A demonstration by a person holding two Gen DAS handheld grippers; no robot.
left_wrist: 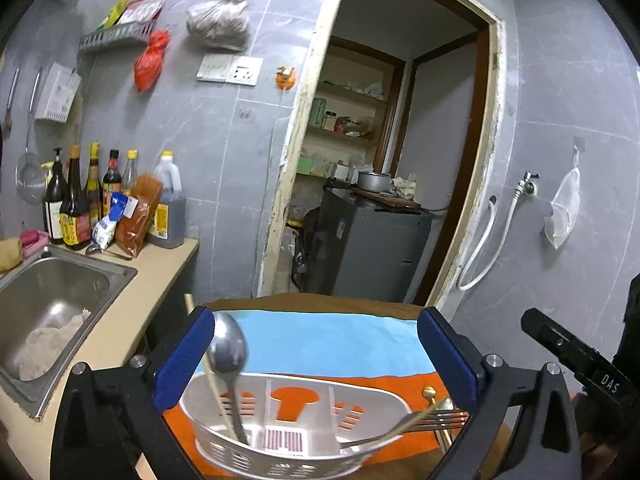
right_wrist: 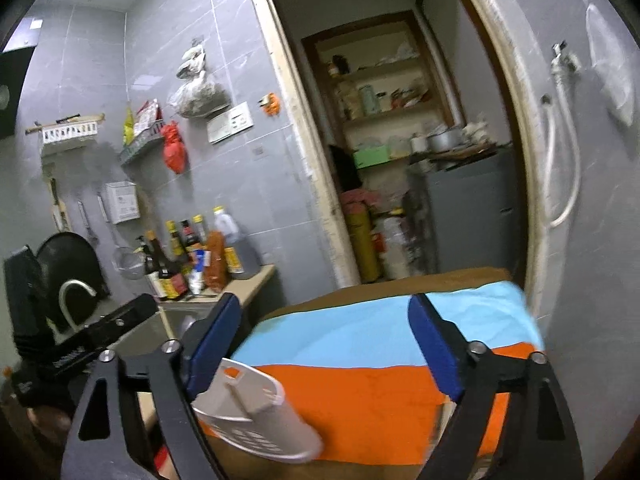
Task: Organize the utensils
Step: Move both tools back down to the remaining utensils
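Left gripper point(left_wrist: 316, 356): blue padded fingers spread wide, nothing pinched.
Right gripper point(right_wrist: 326, 350): fingers spread, nothing between pads.
Caddy point(left_wrist: 280, 432): white slotted plastic, oval, divided into compartments; sits on cloth, between and below left fingers.
Spoon point(left_wrist: 227, 350): polished steel, upright in caddy's left compartment beside a pale wooden chopstick point(left_wrist: 216, 384).
Fork point(left_wrist: 436, 420): metal, leaning out over right rim.
Cloth point(right_wrist: 360, 392): orange and light-blue bands, soft weave.
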